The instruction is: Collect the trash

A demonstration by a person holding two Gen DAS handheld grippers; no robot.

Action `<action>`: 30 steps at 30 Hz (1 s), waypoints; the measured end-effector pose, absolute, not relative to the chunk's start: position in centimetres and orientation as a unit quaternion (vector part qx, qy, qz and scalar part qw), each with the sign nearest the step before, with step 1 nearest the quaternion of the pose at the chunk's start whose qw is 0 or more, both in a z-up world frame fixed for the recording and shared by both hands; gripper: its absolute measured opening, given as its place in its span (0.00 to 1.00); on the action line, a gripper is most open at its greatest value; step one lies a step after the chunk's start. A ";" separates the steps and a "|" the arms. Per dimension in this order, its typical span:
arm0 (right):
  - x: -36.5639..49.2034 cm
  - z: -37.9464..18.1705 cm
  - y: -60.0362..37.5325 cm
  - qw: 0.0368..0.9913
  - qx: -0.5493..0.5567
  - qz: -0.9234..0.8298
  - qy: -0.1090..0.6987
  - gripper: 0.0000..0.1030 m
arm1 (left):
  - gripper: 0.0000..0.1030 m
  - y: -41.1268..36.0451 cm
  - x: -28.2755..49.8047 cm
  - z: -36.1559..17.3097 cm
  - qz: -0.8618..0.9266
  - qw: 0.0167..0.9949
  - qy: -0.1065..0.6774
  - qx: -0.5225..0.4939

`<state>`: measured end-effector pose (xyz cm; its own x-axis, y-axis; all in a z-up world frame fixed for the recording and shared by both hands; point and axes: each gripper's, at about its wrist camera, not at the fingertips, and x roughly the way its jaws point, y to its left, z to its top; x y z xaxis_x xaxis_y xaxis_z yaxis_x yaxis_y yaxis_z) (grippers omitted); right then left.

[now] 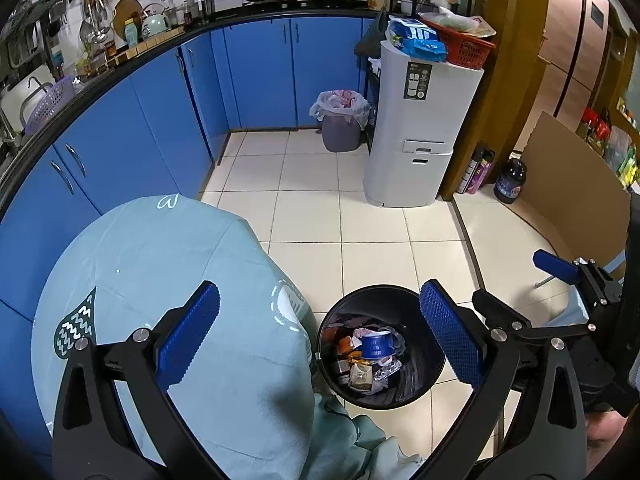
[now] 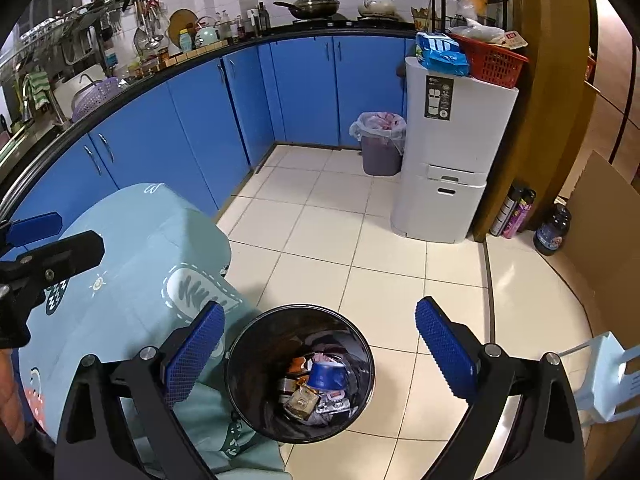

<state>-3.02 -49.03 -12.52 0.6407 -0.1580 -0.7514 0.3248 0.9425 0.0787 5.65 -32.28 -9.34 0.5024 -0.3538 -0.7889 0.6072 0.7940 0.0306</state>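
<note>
A black round bin point(image 1: 420, 392) stands on the tiled floor beside a table under a light blue cloth point(image 1: 160, 280). It holds a blue cup point(image 1: 376, 346), wrappers and small packets. The bin point(image 2: 244, 392) and the blue cup point(image 2: 326, 374) also show in the right wrist view. My left gripper point(image 1: 320, 336) is open and empty, above the table edge and the bin. My right gripper point(image 2: 320, 352) is open and empty, directly over the bin. The right gripper also shows at the right of the left wrist view point(image 1: 516, 284).
Blue kitchen cabinets point(image 1: 256, 68) curve along the left and back. A grey lined bin point(image 1: 342, 128) and a white tall appliance point(image 1: 424, 132) stand at the back. Bottles point(image 1: 510, 182) and a cardboard sheet point(image 1: 576, 184) are at the right. A white plastic stool point(image 2: 608, 380) is near right.
</note>
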 end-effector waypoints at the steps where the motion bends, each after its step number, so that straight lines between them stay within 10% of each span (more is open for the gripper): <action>1: -3.1 -12.4 -49.0 0.900 0.101 -0.136 0.402 0.91 | 0.96 -32.3 5.6 -9.4 -0.282 0.852 0.413 0.157; 30: -4.0 -10.9 -48.7 0.903 0.099 -0.139 0.393 0.92 | 0.96 -32.3 4.4 -9.2 -0.302 0.841 0.420 0.161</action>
<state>-4.04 -48.69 -10.93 0.6519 -0.1727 -0.7384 0.3291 0.9416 0.0704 4.36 -32.27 -9.17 0.4652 -0.3721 -0.8032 0.6431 0.7656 0.0177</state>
